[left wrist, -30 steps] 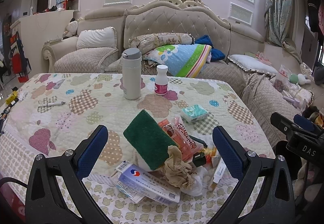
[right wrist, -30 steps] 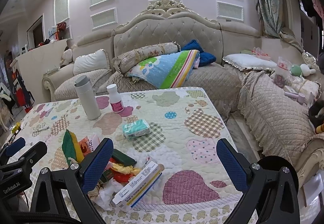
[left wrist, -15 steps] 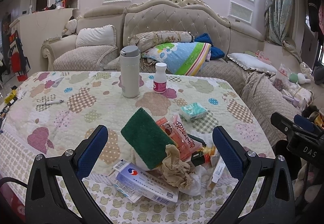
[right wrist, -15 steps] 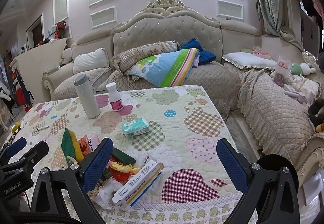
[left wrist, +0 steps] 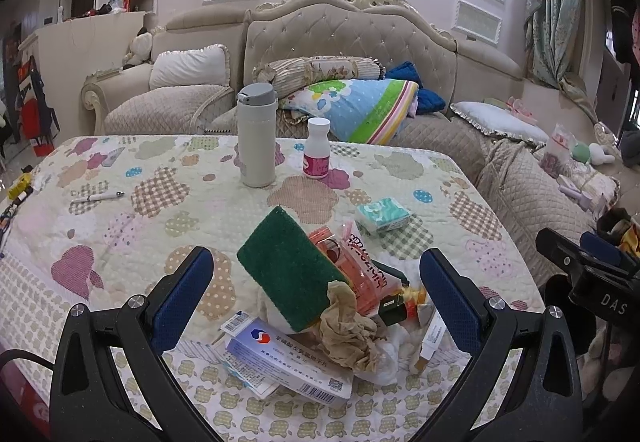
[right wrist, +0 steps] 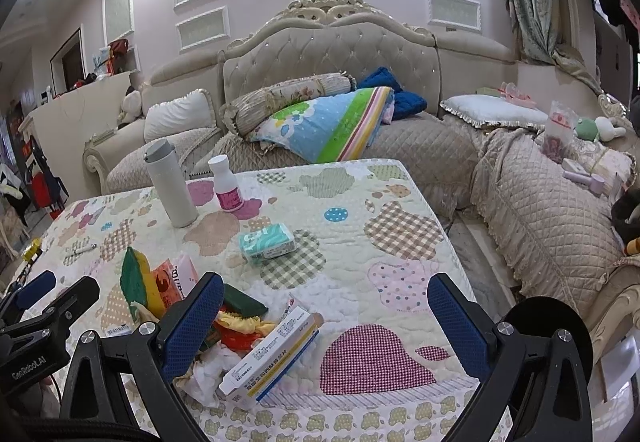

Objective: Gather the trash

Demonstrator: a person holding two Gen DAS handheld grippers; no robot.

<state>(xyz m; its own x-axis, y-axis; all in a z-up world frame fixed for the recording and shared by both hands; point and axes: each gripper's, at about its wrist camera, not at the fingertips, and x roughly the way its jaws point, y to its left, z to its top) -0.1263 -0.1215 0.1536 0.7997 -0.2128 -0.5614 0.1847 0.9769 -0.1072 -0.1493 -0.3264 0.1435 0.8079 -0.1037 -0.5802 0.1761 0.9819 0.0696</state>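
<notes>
**A:** Where's the trash?

**B:** Heaped at the near edge of the quilted table (left wrist: 120, 226). Green sponge (left wrist: 286, 270) tilted on top, propped by a red snack wrapper (left wrist: 356, 262); crumpled brown paper (left wrist: 348, 334) and white tissue (left wrist: 384, 358) below; a blue-and-white medicine box (left wrist: 288, 362) flat at the front. A second box (right wrist: 272, 358) leans off the pile's right side.

**A:** Grippers?

**B:** I've got the left gripper (left wrist: 316, 292) spread wide, straddling the heap, nothing between the pads. Right gripper (right wrist: 324, 322) likewise released, its left finger (right wrist: 192, 326) over the pile's edge; can't tell if it touches the tissue.

**A:** Why so wide?

**B:** My guess: the heap is loose and mixed, so I want room to pick one piece.

**A:** The rest?

**B:** Thermos (left wrist: 256, 134), pill bottle (left wrist: 317, 148), tissue pack (left wrist: 382, 216) and pen (left wrist: 98, 197) stand well apart, probably keepers.
</notes>
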